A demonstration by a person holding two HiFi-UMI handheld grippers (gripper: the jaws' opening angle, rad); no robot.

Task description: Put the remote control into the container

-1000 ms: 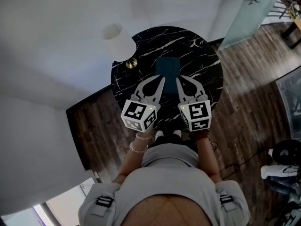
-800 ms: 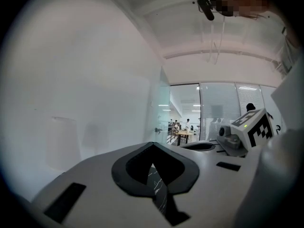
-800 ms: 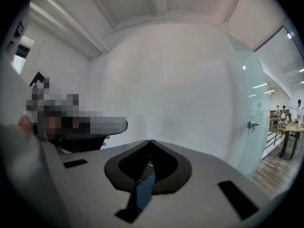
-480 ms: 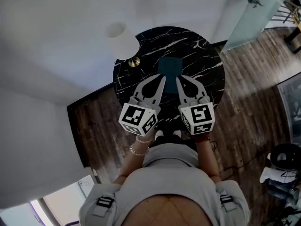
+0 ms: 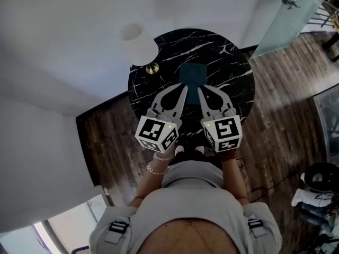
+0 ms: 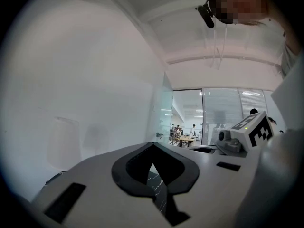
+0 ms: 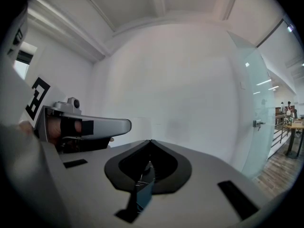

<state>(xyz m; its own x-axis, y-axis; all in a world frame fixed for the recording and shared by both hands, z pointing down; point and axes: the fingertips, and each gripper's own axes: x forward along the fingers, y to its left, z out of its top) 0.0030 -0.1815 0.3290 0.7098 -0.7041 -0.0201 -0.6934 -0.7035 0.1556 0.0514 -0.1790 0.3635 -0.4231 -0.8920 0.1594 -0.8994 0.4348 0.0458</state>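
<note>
One lamp [image 5: 139, 44] stands left of what seems the container [image 5: 192, 74]

Round black marble table [image 5: 222, 67] in front of me, white lamp [image 5: 139, 44] with a brass base [image 5: 152, 68] on its left edge. Dark wood floor [image 5: 286, 115] all around, glass panel [image 5: 280, 15] off to the right.

The table [image 5: 222, 57] is showing black marble with white veining. The container [image 5: 192, 73] is appearing dark teal. The left gripper [image 5: 183, 90] and right gripper [image 5: 201, 90] are showing pale grey, bearing black-and-white square markers. The floor [image 5: 280, 126] is showing dark brown woodgrain.
</note>
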